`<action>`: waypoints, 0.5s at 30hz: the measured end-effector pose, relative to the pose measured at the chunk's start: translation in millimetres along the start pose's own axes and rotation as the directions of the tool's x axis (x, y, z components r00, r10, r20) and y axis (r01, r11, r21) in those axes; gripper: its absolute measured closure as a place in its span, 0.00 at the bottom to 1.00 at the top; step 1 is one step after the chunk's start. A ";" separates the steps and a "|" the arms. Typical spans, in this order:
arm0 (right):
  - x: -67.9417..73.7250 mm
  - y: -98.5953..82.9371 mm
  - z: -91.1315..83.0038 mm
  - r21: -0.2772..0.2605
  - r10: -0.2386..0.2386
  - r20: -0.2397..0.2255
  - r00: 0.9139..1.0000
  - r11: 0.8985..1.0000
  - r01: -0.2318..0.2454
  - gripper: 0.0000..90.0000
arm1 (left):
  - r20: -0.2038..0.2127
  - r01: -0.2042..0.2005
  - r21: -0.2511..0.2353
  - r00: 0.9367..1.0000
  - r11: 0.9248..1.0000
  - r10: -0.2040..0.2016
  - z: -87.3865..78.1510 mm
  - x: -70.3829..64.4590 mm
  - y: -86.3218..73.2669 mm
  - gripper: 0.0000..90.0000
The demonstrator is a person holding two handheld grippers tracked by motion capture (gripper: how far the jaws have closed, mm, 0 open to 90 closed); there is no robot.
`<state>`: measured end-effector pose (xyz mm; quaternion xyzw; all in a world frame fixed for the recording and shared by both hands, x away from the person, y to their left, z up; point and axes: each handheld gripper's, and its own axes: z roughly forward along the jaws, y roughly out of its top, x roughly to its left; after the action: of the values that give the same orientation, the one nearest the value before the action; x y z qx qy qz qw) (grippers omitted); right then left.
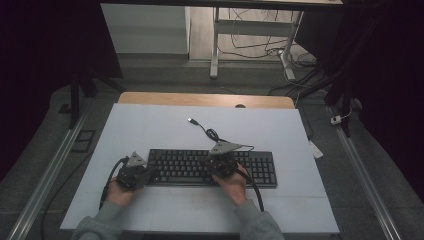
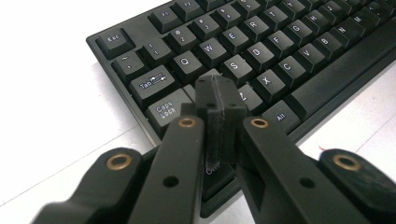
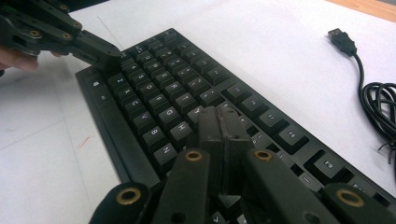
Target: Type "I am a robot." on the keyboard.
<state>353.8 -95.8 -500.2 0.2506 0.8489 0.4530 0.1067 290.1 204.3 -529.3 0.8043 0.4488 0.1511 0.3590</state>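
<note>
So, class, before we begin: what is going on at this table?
A person sits at a white table with a hand-held gripper in each hand, both over a black keyboard. The left hand-held gripper, jaws shut, has its tip on the keys near Caps Lock. The right hand-held gripper, also shut, sits over the middle letter keys. The keyboard's USB cable lies unplugged on the table behind it.

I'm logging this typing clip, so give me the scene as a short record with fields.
surface: white table top
main thing: black keyboard, lying flat
left tool: jaws shut, tip over the A key area at the keyboard's left end
right tool: jaws shut, tip over the keyboard's middle keys
cable: black USB cable, plug loose on the table
</note>
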 end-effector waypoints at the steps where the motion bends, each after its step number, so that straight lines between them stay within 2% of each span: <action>1: 0.2 0.3 1.6 0.003 0.002 -0.001 1.000 1.000 -0.002 0.99 | -0.001 -0.001 -0.001 1.000 1.000 0.001 0.0 0.3 -0.2 0.99; 7: 1.2 1.1 11.4 0.026 0.003 0.005 1.000 1.000 -0.003 0.99 | 0.005 -0.002 0.001 1.000 1.000 0.002 -0.4 0.2 -0.5 0.99; 15: -3.2 -2.6 19.6 0.057 0.018 0.049 0.999 0.998 -0.021 0.99 | 0.009 -0.001 0.006 1.000 1.000 0.001 -0.8 0.1 -0.8 0.99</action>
<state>363.7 -84.7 -513.6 0.2728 0.8562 0.4232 0.1157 289.3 205.1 -529.3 0.8063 0.4470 0.1463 0.3587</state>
